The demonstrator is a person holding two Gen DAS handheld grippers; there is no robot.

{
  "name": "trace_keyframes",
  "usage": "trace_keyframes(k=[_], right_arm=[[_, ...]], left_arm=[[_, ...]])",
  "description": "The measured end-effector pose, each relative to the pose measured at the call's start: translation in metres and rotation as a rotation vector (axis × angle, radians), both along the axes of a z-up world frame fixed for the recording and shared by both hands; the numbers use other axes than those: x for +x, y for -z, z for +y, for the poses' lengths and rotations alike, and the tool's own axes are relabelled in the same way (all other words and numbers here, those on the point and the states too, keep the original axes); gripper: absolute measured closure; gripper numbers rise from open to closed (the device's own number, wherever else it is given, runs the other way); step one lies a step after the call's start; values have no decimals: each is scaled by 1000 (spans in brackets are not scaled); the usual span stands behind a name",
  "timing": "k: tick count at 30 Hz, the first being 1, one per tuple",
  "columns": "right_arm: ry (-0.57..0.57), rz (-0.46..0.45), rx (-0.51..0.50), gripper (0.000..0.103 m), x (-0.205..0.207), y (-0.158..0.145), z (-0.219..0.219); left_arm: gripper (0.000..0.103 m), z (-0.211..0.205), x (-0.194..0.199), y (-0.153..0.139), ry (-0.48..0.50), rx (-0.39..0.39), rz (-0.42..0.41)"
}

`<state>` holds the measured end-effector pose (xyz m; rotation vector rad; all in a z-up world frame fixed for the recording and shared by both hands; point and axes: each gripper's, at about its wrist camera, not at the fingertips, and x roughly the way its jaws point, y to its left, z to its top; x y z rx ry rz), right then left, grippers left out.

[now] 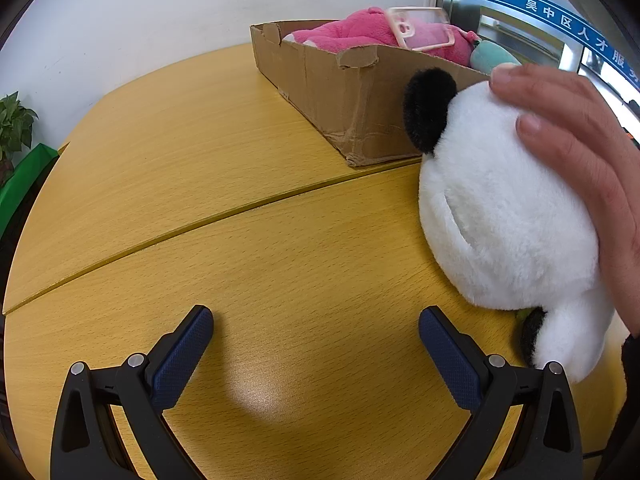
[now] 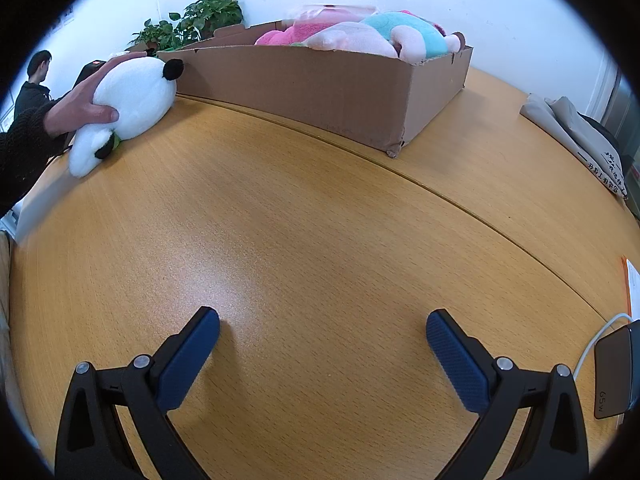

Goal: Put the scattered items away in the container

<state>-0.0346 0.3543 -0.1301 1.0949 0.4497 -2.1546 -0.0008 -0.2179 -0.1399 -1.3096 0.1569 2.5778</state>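
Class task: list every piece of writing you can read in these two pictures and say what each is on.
"吴中区人才服", then cut off: white characters on the blue sign band.
"65w": charger at the table edge.
Print on the folded grey cloth: too small to read.

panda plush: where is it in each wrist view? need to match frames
Left wrist: panda fills the right side, a bare hand on it, just right of the open left gripper.
Right wrist: panda small at upper left, far from the open right gripper.
Shared landmark: cardboard box just behind the panda.
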Motion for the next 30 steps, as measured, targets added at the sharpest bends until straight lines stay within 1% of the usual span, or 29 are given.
trace_keyframes(k=[30], right_arm=[[-2, 1, 0, 0, 0, 0, 2]], left_arm=[[0, 1, 0, 0, -3, 0, 0]])
